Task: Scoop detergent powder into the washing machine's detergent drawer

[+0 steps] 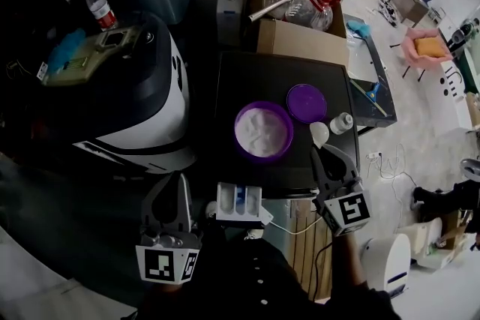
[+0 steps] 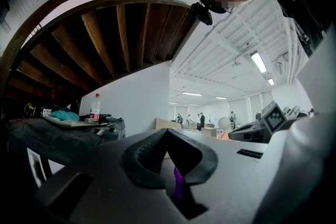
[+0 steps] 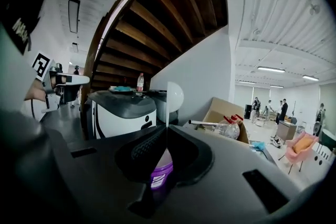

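Note:
A purple tub (image 1: 262, 132) full of white powder stands open on the black table (image 1: 232, 79), its purple lid (image 1: 306, 103) lying beside it. My right gripper (image 1: 328, 153) (image 3: 166, 129) is shut on the thin handle of a white scoop (image 1: 319, 133) (image 3: 174, 96), just right of the tub; the tub (image 3: 160, 173) shows below the jaws. The white detergent drawer (image 1: 240, 201) sticks out below the table's near edge. My left gripper (image 1: 171, 185) (image 2: 167, 131) hangs left of the drawer, jaws shut with nothing in them.
The black-and-white washing machine (image 1: 142, 94) stands left of the table. A small white bottle (image 1: 342, 122) sits right of the scoop. Cardboard boxes (image 1: 300, 4) with bottles stand behind the table. A water bottle (image 1: 98, 6) rests at the far left.

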### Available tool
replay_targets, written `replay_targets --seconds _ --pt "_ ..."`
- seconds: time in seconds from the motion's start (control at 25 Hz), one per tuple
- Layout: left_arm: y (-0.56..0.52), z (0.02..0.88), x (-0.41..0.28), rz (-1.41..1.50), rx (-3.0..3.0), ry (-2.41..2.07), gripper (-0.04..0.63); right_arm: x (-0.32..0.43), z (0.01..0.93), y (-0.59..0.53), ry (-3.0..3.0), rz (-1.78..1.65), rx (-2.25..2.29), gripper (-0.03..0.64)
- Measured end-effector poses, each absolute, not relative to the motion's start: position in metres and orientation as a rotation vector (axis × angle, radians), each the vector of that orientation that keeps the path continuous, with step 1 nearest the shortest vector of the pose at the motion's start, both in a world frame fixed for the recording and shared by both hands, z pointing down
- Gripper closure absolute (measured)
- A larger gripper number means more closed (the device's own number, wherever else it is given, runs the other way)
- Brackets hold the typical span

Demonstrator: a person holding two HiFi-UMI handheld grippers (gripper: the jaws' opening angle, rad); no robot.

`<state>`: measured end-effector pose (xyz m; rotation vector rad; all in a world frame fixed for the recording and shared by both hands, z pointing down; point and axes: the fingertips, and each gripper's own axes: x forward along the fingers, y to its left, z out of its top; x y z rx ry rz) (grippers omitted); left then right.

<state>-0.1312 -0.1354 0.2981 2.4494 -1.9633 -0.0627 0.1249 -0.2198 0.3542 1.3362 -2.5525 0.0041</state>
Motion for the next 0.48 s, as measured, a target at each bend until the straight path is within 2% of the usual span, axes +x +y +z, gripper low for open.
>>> replay_targets --seconds 0.48 --pt "-0.143 0.333 -0.138 0.003 2.396 -1.902 0.581 0.089 0.413 -0.278 -2.341 -0.127 0.991 0.584"
